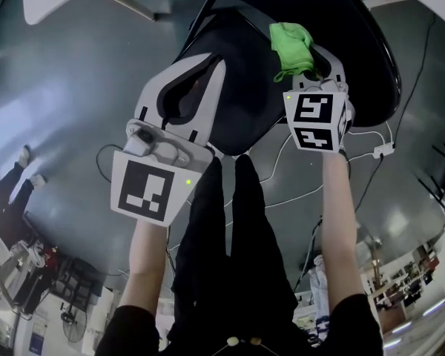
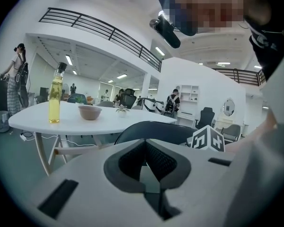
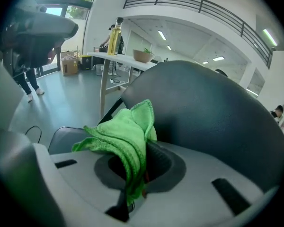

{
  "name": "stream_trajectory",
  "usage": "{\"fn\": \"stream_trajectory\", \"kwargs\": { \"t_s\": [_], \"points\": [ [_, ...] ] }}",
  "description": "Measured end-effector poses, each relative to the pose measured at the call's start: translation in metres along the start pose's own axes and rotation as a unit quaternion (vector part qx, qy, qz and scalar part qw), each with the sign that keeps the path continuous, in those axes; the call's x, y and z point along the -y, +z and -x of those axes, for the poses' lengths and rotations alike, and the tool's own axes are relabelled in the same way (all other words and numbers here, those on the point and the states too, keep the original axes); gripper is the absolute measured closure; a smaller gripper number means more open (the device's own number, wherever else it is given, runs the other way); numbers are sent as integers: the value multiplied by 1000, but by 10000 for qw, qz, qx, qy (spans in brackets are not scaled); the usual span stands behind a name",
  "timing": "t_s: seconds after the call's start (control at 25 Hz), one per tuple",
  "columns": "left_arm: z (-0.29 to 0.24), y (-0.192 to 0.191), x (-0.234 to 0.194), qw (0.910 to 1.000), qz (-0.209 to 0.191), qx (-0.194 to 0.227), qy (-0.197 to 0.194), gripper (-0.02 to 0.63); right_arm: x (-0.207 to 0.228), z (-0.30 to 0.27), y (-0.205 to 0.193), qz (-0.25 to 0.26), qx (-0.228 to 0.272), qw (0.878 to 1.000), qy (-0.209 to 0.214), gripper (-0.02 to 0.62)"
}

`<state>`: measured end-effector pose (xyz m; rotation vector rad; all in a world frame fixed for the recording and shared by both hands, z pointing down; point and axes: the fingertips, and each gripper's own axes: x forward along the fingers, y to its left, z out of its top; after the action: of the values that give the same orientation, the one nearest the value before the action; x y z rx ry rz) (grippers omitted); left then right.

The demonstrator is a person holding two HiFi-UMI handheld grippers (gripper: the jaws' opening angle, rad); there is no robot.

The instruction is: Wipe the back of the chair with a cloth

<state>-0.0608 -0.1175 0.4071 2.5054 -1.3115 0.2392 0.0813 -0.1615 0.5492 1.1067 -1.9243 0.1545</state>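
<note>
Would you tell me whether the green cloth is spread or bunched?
Bunched: the cloth hangs in folds, pinched in the right tongs.

The cloth (image 3: 125, 136) in my pale grey right gripper (image 3: 144, 148) is bright green, the chair back (image 3: 213, 112) black, my marker cube (image 1: 317, 121) black-and-white squares, the floor (image 1: 74, 87) grey.

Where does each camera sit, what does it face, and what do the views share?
Head view: on the head, steeply down onto chair, left tongs, right tongs, forearms, legs.
Left gripper view: on shut, empty left tongs, toward table beyond chair back.
Right gripper view: on right tongs gripping cloth, facing chair back.
Shared: all show the chair.
</note>
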Motion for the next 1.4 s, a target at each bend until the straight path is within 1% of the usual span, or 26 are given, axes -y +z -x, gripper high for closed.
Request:
{"fn": "stream_trajectory", "kwargs": {
  "t_s": [0.48, 0.68, 0.84, 1.0, 1.2, 1.4],
  "points": [
    [9, -9, -7, 9999, 36, -44, 102, 600, -18, -20, -31, -77, -459, 9986, 240, 552],
    [9, -11, -9, 9999, 31, -43, 126, 600, -15, -13, -27, -194, -368, 9990, 186, 552],
    [11, -4, -6, 9999, 28, -6, 114, 600, -6, 7, -6, -233, -99, 9996, 120, 552],
    [14, 10, -4, 9999, -5, 28, 105, 600, 7, 29, 31, -182, 242, 9995, 25, 552],
    [12, 27, -5, 9998, -59, 90, 136, 600, 29, 53, 74, 11, 616, 9980, -141, 552],
    [12, 37, -8, 9998, -69, 116, 177, 600, 48, 71, 102, 129, 845, 9959, -304, 552]
  ]
}}
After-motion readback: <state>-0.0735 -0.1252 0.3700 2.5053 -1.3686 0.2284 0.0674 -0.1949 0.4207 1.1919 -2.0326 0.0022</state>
